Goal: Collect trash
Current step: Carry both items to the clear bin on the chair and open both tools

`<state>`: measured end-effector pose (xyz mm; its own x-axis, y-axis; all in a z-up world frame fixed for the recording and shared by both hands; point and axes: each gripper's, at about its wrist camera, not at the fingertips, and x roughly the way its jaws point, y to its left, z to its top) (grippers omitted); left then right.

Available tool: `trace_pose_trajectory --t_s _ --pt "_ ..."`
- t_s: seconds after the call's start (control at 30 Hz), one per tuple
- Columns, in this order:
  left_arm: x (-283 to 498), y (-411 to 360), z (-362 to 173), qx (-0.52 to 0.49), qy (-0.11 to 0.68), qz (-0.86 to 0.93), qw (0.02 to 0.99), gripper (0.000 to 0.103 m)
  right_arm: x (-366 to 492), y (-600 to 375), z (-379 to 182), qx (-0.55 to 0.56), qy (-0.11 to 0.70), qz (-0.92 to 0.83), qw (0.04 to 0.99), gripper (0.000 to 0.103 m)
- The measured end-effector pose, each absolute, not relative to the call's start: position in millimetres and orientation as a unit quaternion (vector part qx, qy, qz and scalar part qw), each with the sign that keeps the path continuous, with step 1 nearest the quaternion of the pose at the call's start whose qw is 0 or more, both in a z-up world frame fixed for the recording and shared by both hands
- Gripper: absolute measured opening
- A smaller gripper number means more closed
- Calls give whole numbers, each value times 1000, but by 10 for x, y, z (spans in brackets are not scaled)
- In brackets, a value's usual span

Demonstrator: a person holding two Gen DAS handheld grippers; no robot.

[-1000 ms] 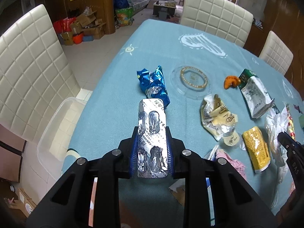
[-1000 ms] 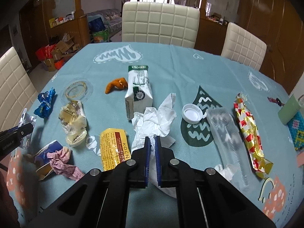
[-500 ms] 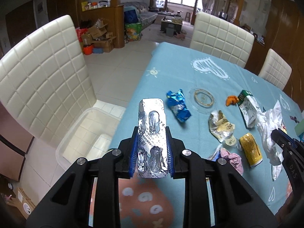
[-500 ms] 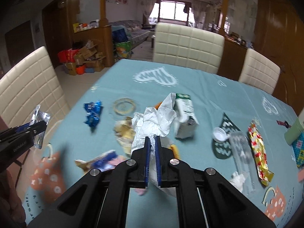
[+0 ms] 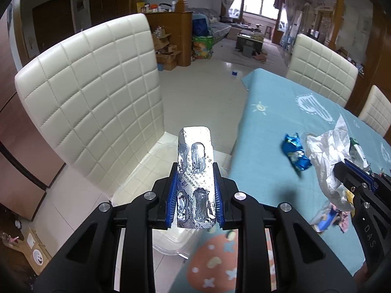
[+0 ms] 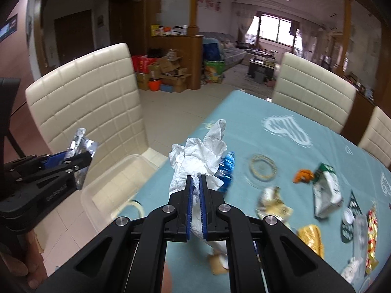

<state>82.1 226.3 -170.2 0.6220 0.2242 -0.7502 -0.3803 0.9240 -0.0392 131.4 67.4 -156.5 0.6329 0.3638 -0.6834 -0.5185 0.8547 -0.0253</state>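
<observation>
Trash rides in both grippers toward the clear bin (image 5: 136, 183) on the chair seat: left gripper (image 5: 195, 193) jaws clamp a foil blister pack (image 5: 195, 161) above it, right gripper (image 6: 195, 190) jaws pinch crumpled tissue (image 6: 198, 156) just beside it, over the table (image 6: 288, 146) edge, for dropping in.

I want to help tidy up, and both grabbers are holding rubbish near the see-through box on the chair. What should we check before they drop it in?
1. Left gripper clamped on the foil pill strip: ok.
2. Right gripper clamped on the crumpled white tissue: ok.
3. Clear plastic bin sits open on the chair seat, no lid seen: ok.
4. Pill strip over the bin opening: ok, the bin shows right beneath it.
5. Tissue over the bin: not ok, it hangs over the table edge beside the bin.
6. Grippers clear of each other: ok, a gap shows between them.
</observation>
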Motion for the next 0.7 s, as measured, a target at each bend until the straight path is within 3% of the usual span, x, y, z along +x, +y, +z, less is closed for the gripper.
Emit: trace_pose_trajectory --t_s 0.33,0.4,0.43,0.47,0.7 --pt "936 2643 -1823 -111 415 185 884 30 1465 1196 -1586 -126 344 276 889 6" --pt "945 2695 -1852 -119 419 189 880 59 1504 1246 -1614 -129 349 276 886 6" --pt "930 2712 -1851 -122 416 196 880 91 1504 1261 -1612 -129 351 276 885 6" --pt "898 2738 -1836 -123 404 205 883 98 1509 1281 -1621 -131 352 278 884 6" --pt "854 2925 -1842 -136 395 231 879 99 1534 1426 -1694 -142 362 295 873 6"
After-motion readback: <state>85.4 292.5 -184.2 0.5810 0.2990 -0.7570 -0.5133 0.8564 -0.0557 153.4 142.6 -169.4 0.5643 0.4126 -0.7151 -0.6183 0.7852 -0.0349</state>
